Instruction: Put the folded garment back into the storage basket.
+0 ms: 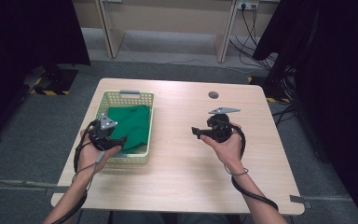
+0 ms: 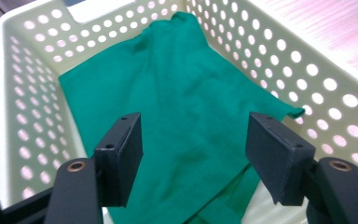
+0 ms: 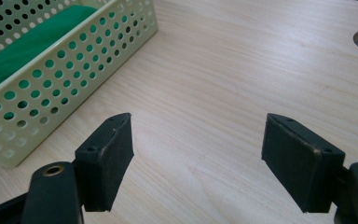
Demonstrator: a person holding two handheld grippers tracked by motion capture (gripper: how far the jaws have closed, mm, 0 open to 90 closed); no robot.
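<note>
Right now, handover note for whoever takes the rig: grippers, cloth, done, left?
Left gripper: open, nothing between the jaws, hovering over the green cloth.
Right gripper: open, empty, above bare table beside the basket.
Cloth lies rumpled inside the cream perforated basket, one edge riding up its wall.
Done: cloth is in the basket.
Left: likely nothing but tucking in that edge, or a regrasp if it must come out.
</note>
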